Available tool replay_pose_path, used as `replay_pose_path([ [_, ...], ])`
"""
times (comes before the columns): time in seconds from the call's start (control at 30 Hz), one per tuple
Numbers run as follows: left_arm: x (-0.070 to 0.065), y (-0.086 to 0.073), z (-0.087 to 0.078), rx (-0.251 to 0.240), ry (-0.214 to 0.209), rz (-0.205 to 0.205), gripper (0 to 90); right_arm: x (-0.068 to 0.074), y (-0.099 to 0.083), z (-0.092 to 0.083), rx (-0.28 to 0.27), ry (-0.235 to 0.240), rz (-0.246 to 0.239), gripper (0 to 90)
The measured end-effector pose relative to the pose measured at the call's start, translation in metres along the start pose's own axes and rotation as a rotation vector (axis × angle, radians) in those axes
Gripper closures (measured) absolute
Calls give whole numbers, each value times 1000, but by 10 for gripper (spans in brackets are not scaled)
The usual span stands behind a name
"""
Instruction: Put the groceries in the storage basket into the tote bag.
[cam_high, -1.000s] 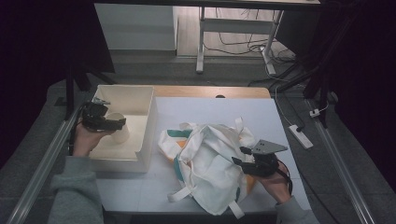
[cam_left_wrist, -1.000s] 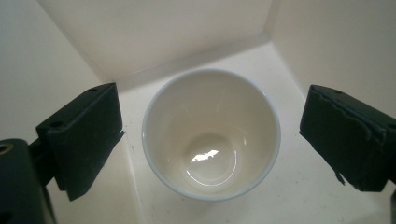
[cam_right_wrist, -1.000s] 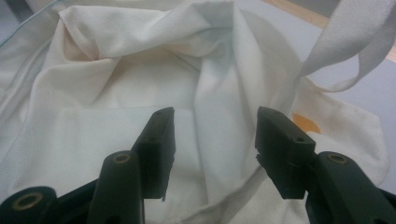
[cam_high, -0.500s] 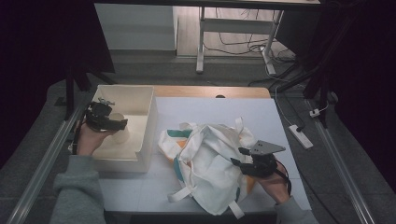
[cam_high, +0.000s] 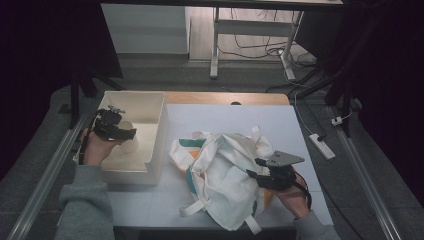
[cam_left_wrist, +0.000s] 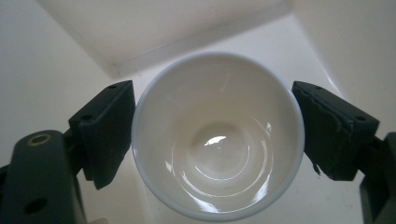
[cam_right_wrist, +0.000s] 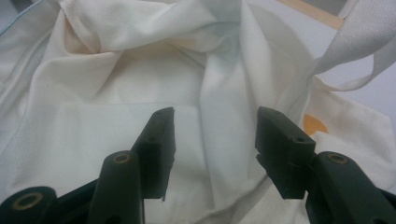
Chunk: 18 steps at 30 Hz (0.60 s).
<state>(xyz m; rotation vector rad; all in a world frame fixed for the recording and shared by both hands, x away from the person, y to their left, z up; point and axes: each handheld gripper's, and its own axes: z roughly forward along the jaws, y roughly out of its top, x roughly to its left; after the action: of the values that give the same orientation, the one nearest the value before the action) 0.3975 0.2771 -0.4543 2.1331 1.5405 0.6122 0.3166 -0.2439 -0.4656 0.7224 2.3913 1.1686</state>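
Left gripper (cam_left_wrist: 217, 135) jaws have just been closing on the white cup (cam_left_wrist: 218, 133), which sits between them in the bin (cam_high: 150, 150), so squeeze evenly at the rim and lift straight; right gripper (cam_right_wrist: 215, 140) jaws half-open over the tote bag (cam_right_wrist: 116, 93), gripping nothing.

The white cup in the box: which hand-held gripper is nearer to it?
Left. The left hand-held gripper has the white cup between its jaws, inside the white box. The right hand-held gripper is apart from it, over the cloth bag.
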Motion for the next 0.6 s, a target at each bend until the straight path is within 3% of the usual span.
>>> replay_pose_path([
  [0.37, -3, 2, 4, 36, 16, 33, 167, 0, -1, 2, 5, -1, -4, 487],
  [0.5, -2, 4, 11, 42, -58, 11, 173, 1, 0, 2, 8, -1, -6, 487],
  [0.6, 2, 4, 13, 34, -77, -16, 185, 1, -1, 1, 7, -4, -7, 489],
])
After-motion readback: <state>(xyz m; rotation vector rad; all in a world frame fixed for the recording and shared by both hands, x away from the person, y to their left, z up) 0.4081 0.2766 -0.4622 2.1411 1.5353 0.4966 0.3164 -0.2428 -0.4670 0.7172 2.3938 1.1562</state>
